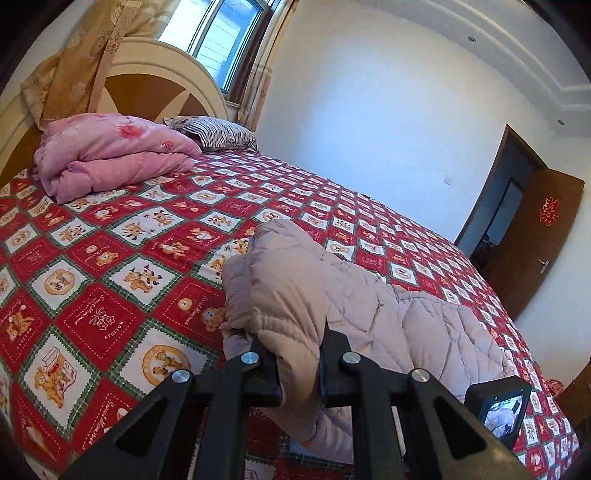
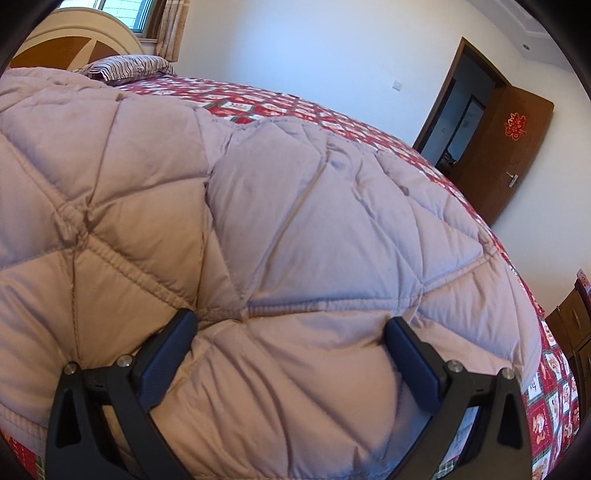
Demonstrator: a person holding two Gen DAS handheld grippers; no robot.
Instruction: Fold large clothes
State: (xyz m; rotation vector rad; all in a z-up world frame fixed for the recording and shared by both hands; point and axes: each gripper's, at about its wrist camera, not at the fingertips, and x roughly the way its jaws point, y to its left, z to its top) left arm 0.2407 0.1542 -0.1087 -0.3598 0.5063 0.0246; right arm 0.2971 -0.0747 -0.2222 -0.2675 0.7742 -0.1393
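A pale mauve quilted puffer coat [image 1: 369, 317] lies on the bed with the red teddy-bear patchwork cover [image 1: 122, 258]. My left gripper [image 1: 297, 354] is shut on a bunched fold of the coat and holds it lifted above the cover. In the right wrist view the coat [image 2: 277, 206] fills most of the frame. My right gripper [image 2: 291, 325] is wide open, its fingers [image 2: 410, 354] pressed against the coat's padded surface on either side of a bulge. The other gripper's camera body [image 1: 498, 410] shows at the lower right of the left wrist view.
A folded pink quilt [image 1: 110, 155] and a striped pillow [image 1: 218, 131] lie at the headboard [image 1: 147, 85]. A window [image 1: 221, 33] with gold curtains is behind. A brown door [image 2: 517, 147] stands open on the right; a wooden cabinet [image 2: 572, 325] is beside the bed.
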